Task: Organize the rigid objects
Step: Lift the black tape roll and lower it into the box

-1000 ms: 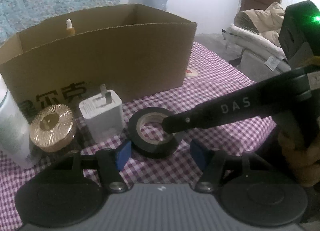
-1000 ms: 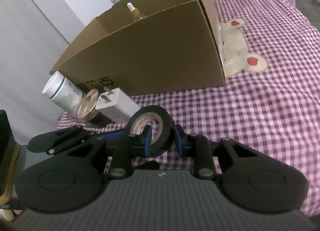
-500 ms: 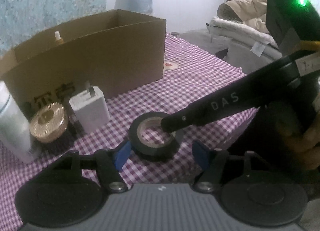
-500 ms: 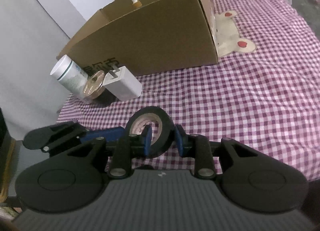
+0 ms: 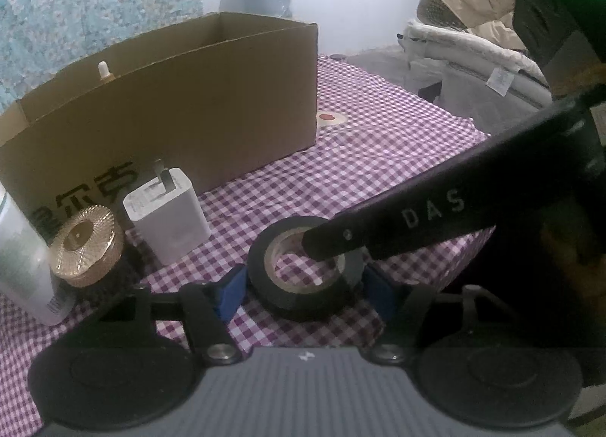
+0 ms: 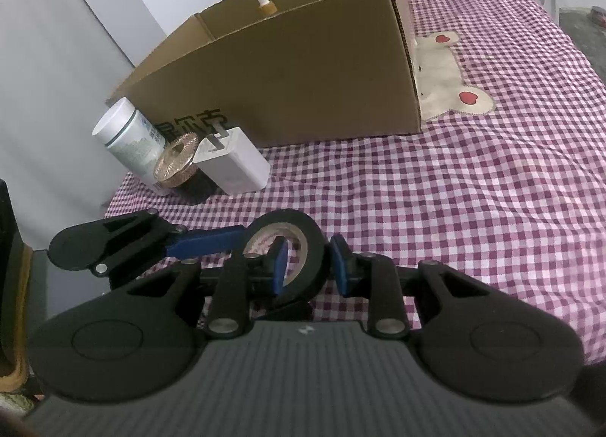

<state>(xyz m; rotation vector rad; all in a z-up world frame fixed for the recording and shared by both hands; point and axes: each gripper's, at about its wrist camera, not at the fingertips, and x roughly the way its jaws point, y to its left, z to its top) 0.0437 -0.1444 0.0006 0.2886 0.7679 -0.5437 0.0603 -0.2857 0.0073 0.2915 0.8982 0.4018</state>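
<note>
A black tape roll [image 5: 299, 285] [image 6: 299, 247] is pinched through its wall by my right gripper [image 6: 308, 262], one pad inside the hole and one outside, a little above the checked cloth. My left gripper [image 5: 303, 289] is open, its blue pads either side of the roll without touching it. A white charger plug [image 5: 166, 215] [image 6: 233, 160], a gold ribbed lid [image 5: 85, 244] [image 6: 176, 162] and a white bottle [image 5: 21, 255] [image 6: 128, 134] stand at the front left of a cardboard box [image 5: 181, 103] [image 6: 303, 69]. A dropper bottle [image 6: 263, 3] stands inside the box.
The purple checked cloth [image 6: 473, 179] spreads wide to the right, with a bear patch [image 6: 450, 77] beside the box. A grey wall panel [image 6: 57, 77] stands at the left. Bedding and a jacket [image 5: 473, 28] lie beyond the far edge.
Both grippers and the tape roll have pulled back from the box, and the roll sits slightly higher. The right gripper keeps its grip; the left stays open around it.
</note>
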